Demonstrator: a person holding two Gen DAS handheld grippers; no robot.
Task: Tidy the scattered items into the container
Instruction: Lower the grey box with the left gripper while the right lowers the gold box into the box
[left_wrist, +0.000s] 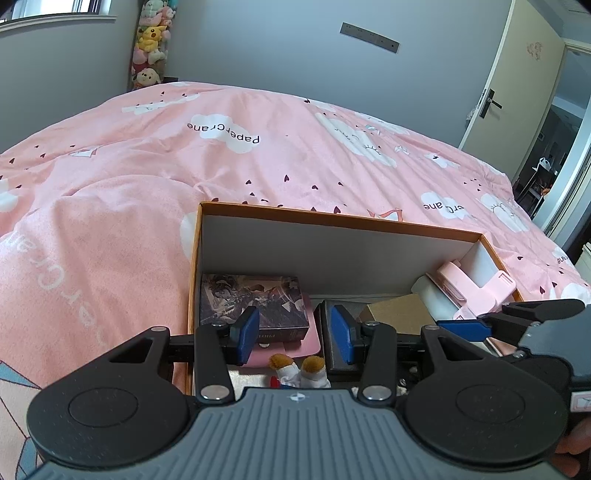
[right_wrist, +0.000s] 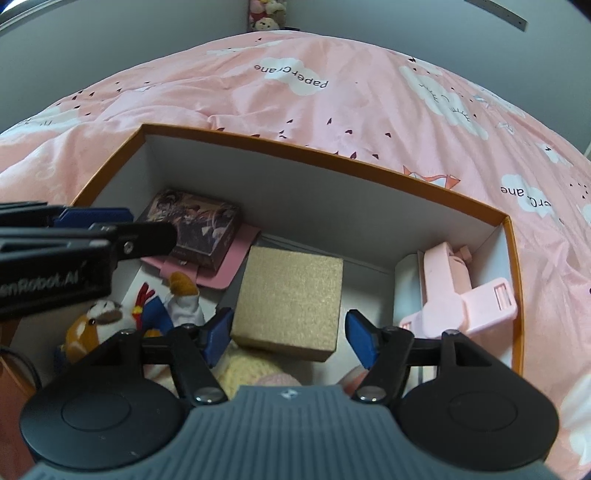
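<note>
An orange-rimmed container with white inner walls sits on the pink bed. Inside lie a printed box on a pink case, a plush chicken, a gold box and a pink holder. My right gripper is open, its blue pads on either side of the gold box's near end, with a gap at the right pad. The gold box rests on a yellow knit item. My left gripper is open over the plush toy's feet, holding nothing. Its fingers reach in from the left.
The pink quilt with cloud prints surrounds the container. A white item stands under the pink holder at the right wall. Stuffed toys hang in the far corner. A door is at the right.
</note>
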